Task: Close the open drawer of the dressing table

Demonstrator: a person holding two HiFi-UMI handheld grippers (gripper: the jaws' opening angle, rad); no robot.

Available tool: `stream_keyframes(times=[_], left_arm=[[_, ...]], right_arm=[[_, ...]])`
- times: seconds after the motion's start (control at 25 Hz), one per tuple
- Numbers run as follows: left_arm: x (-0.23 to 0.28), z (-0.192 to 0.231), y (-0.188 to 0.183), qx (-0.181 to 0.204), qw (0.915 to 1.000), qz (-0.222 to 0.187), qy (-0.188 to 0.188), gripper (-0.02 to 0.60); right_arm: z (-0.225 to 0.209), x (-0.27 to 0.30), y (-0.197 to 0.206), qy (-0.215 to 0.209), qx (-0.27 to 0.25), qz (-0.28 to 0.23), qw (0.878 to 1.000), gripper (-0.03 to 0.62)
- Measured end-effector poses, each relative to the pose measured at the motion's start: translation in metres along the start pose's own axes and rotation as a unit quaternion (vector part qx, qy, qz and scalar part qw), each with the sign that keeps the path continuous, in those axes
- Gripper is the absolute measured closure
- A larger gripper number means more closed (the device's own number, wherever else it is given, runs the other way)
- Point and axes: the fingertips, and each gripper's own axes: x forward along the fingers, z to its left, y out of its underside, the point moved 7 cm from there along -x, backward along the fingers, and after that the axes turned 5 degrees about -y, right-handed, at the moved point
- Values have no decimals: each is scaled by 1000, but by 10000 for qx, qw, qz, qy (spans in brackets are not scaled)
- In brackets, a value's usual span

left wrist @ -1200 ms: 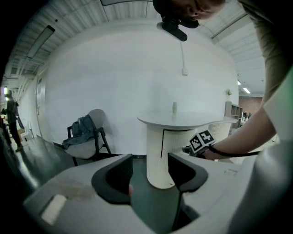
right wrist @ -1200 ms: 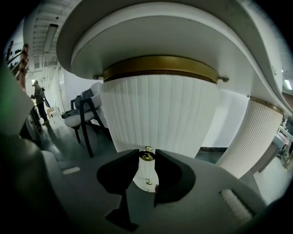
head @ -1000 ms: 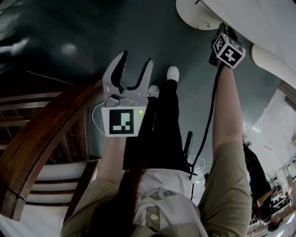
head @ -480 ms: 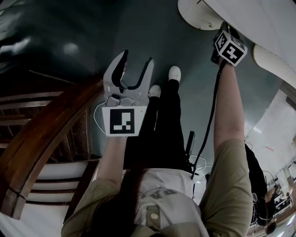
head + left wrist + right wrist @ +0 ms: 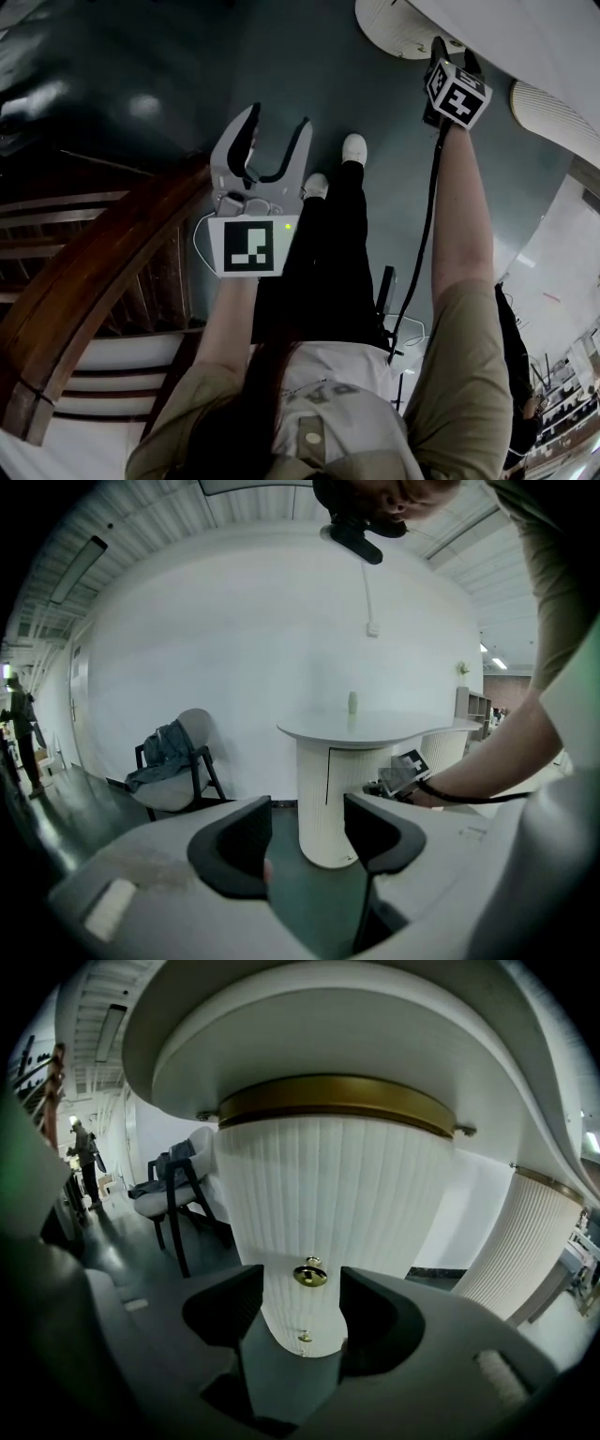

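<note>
Drawer front [image 5: 337, 1241], ribbed and rigid in the dressing table's pedestal [image 5: 328, 1147], probably slid lightly by its small, slippery brass knob [image 5: 310, 1276], which sat untouched between the right gripper's [image 5: 300, 1309] jaws, just then opening; left gripper [image 5: 307, 841] gaped empty.

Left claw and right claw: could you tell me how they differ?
The left claw faces the dressing table from afar; the right claw is close to its ribbed front. The right claw's jaws, just opened wider, frame the brass knob; the left claw's frame nothing near. Both are open, gripping nothing.
</note>
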Motion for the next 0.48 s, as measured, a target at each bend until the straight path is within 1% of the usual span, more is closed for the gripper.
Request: stream_keyframes(times=[0.24,0.48], left_arm=[[-10,-5,-2,132,9996,-185,148,327],[-29,-13,-2,183,9990,-280,292,327]], right_arm=[[3,-22,1,-19,62,-202,9998,327],[10,-55,1,-6,128,-465,9988,324]])
